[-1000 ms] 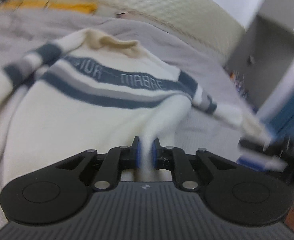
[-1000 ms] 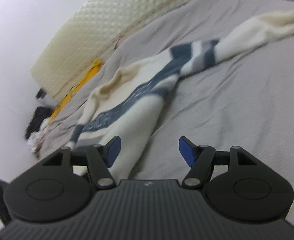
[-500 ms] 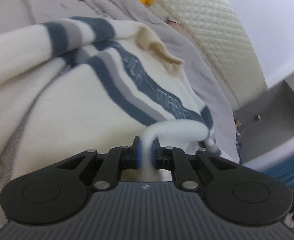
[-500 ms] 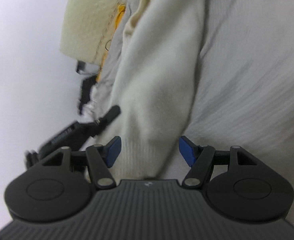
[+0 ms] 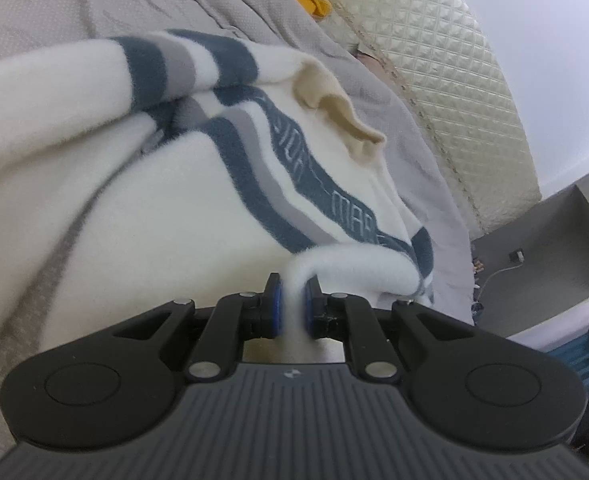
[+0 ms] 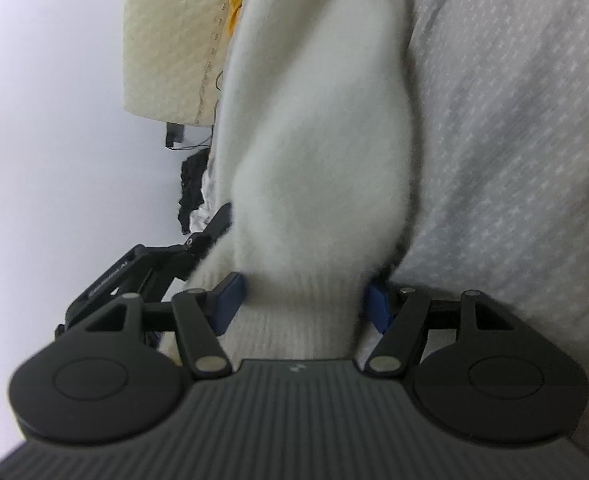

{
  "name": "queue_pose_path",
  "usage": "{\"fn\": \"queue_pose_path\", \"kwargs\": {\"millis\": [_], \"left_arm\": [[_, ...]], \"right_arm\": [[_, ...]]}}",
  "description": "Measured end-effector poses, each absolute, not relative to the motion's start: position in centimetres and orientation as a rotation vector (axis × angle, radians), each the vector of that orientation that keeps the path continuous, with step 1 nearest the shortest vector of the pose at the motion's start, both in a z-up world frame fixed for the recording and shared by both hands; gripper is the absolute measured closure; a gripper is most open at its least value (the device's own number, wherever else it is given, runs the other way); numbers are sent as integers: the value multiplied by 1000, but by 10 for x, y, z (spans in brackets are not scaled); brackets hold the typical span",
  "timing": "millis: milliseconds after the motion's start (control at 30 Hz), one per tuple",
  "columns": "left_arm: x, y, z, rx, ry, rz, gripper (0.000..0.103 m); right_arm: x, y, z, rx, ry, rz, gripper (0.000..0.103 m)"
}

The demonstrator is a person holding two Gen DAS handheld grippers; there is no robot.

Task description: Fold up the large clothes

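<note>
The sweater (image 5: 142,208) lies spread on the bed (image 5: 74,8), largely unfolded. The left claw (image 5: 292,312) pinches a fold of its white knit; the right claw (image 6: 302,306) straddles the hem, spread, not yet gripping.

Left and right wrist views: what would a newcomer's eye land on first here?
The fluffy white sweater with blue and grey chest stripes dominates, spread over the grey bedspread. At the bottom of the left view, the left gripper pinches a fold of it. In the right view, the right gripper stands open, its blue fingers either side of the ribbed hem.
</note>
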State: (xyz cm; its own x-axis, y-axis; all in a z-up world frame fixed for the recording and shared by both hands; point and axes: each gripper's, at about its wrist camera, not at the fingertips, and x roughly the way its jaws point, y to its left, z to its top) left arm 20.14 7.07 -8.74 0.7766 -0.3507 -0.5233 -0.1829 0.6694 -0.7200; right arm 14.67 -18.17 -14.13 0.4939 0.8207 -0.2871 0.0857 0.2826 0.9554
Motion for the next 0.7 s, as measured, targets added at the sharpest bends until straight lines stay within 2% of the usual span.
{"fn": "queue_pose_path", "kwargs": {"millis": [33,67,133,333,533,700], "left_arm": [[201,70,-87,-852,692,-111,89],[200,70,-86,-856,690,-117,89],[197,68,-82,-858,682,-131,89],[185,53,-71,-826,680,-235,89],[161,17,-57,-792,686,-400,89],[152,-19,-60,-722,737,-450,89]], "right_arm": [[145,-182,-139,1193,944,611,55],[143,-180,-137,1182,937,613,59],[139,-183,-126,1157,902,618,82],[108,-201,-77,1025,782,561,86],[83,-246,-23,950,703,490,87],[67,-269,-2,787,706,338,87]]}}
